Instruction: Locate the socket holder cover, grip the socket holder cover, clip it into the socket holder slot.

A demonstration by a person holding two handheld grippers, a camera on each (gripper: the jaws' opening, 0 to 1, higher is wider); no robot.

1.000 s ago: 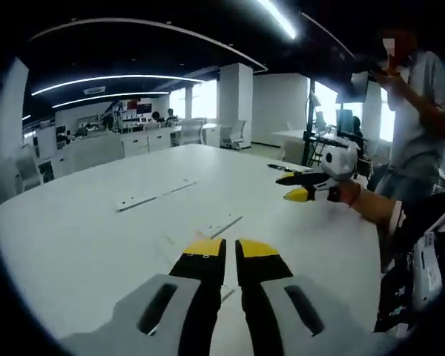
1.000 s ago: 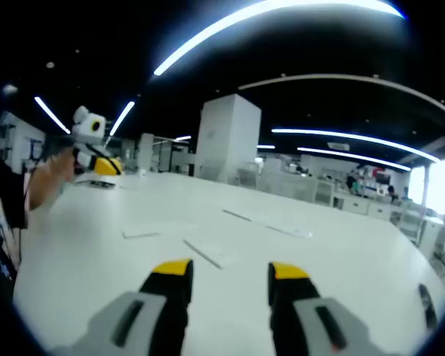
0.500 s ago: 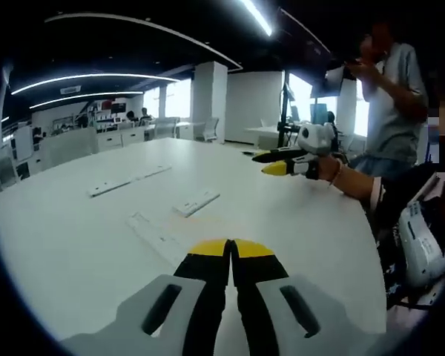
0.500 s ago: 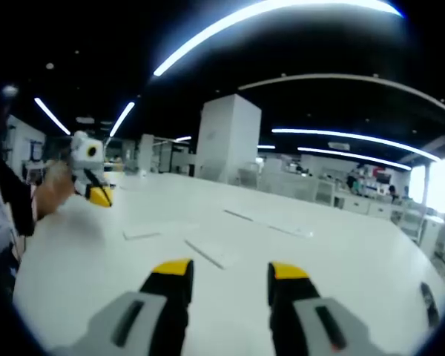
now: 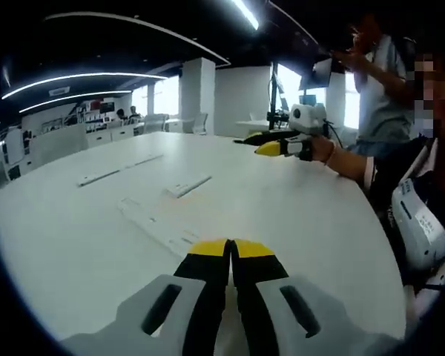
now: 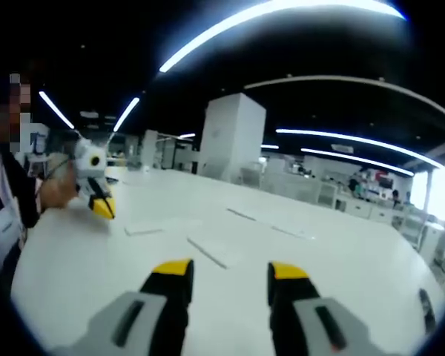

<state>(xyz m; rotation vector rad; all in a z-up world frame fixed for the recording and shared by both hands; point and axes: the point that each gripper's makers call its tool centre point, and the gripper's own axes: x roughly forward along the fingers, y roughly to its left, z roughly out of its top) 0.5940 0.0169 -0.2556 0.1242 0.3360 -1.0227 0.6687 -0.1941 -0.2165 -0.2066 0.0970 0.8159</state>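
Left gripper (image 5: 231, 248) jaws together, right gripper (image 6: 230, 271) jaws apart, both empty above the counter (image 5: 297, 215); locating step, socket holder cover (image 5: 187, 186) lies ahead beside the long holder strip (image 5: 157, 226), next reach and grip.

White table (image 5: 297, 222) mostly bare; flat strips (image 5: 159, 226) lie ahead.

White worktop (image 5: 297, 222), plain. Left tool (image 5: 230, 248): black jaws, yellow tips, grey body. Right tool (image 6: 228, 272): same black, yellow and grey; in the left gripper view, upper right of frame, it shows a yellow tip and white body. White strips (image 5: 157, 226) on the worktop. Standing person's shirt (image 5: 382, 96) grey. White pillar (image 6: 233, 141).
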